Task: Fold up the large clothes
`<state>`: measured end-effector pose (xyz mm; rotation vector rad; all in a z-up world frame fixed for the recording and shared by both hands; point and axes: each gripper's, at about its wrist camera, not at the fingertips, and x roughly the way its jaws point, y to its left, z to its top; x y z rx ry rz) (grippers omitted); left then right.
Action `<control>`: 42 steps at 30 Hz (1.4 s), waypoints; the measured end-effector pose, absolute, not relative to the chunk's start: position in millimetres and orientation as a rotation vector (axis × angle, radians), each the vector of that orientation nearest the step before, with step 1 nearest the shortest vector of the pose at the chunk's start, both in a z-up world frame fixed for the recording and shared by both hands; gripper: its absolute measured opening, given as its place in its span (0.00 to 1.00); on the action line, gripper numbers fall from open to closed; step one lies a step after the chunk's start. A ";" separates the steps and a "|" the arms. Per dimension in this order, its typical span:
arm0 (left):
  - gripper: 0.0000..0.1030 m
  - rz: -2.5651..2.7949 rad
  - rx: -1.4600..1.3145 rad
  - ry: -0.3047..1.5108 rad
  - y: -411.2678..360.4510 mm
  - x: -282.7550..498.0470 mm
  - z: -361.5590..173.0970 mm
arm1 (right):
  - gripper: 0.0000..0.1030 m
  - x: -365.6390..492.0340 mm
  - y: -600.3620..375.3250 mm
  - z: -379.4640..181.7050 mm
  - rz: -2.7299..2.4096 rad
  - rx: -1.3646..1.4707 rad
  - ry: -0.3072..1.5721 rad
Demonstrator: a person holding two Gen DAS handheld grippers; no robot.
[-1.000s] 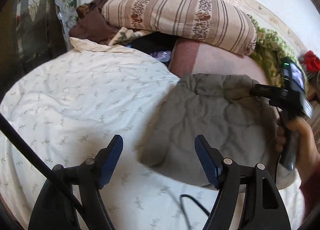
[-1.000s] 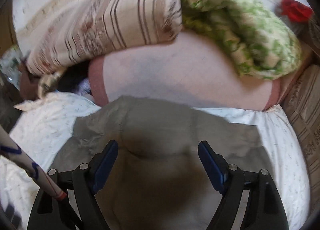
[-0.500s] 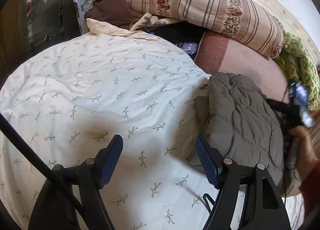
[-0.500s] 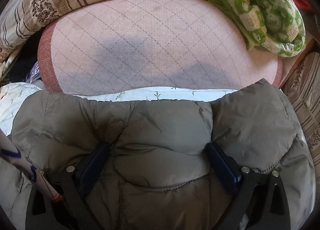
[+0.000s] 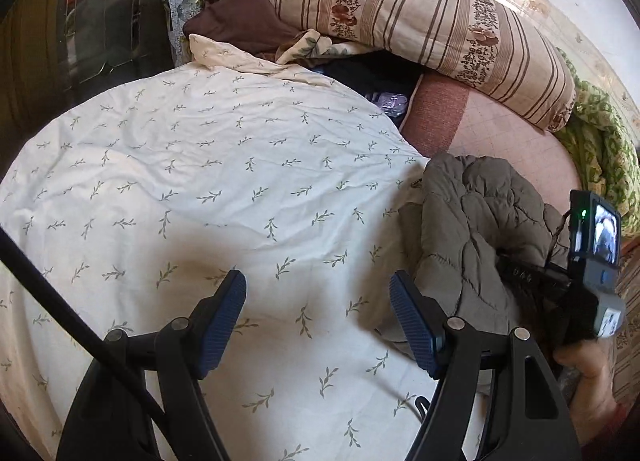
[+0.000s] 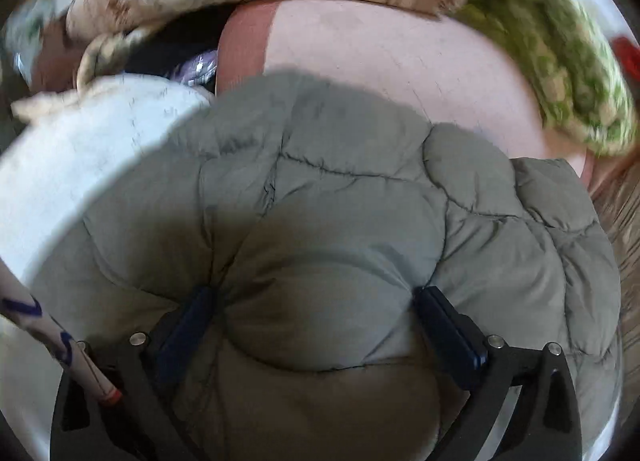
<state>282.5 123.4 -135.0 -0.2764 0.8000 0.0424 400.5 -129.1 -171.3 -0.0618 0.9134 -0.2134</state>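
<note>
Nearest in the left wrist view, my left tool (image 5: 316, 321) hangs released above the bed, its two blue pads (image 5: 412, 327) spread wide with only the bedsheet (image 5: 208, 181) between them; the sheet is cream with small green sprigs and lies rumpled. A dark cable (image 5: 68, 309) crosses the lower left corner of that view. Just right of the left tool lies the task's garment, a grey-green quilted jacket (image 5: 476, 229), bunched into a thick bundle on the right part of the bed, partly on the sheet and partly on the pink quilted blanket (image 5: 516, 141) behind it. My right tool (image 6: 316, 321) presses into this jacket from the near side: a puffed fold of padding bulges between its blue pads (image 6: 448, 325), which are sunk into the fabric on either side, so the tool is clenched on the jacket. In the left view the right tool's camera body (image 5: 592, 237) and my right hand (image 5: 588, 377) appear at the right edge, beside the bundle. Farther back, a beige striped pillow (image 5: 424, 21) with floral bands rests along the head of the bed, touching the pink blanket. A brown garment (image 5: 236, 21) is heaped to its left, and a green patterned quilt (image 5: 604, 149) lies to its right. The right wrist view is motion-blurred towards its edges.
</note>
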 end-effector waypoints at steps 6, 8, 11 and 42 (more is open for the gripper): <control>0.71 0.039 -0.302 0.792 125.8 278.3 -132.9 | 0.94 362.4 -160.1 -113.8 -0.137 0.010 0.882; 0.71 0.036 -0.295 0.790 123.0 277.8 -133.2 | 0.94 344.3 -193.5 -106.5 -0.197 -0.035 0.863; 0.71 0.027 -0.288 0.789 119.1 276.6 -134.2 | 0.94 329.0 -278.6 -134.2 -0.298 0.099 1.024; 0.44 -0.427 -0.375 0.929 42.6 316.1 -151.4 | 0.56 172.7 -451.9 -213.4 -0.044 1.023 0.814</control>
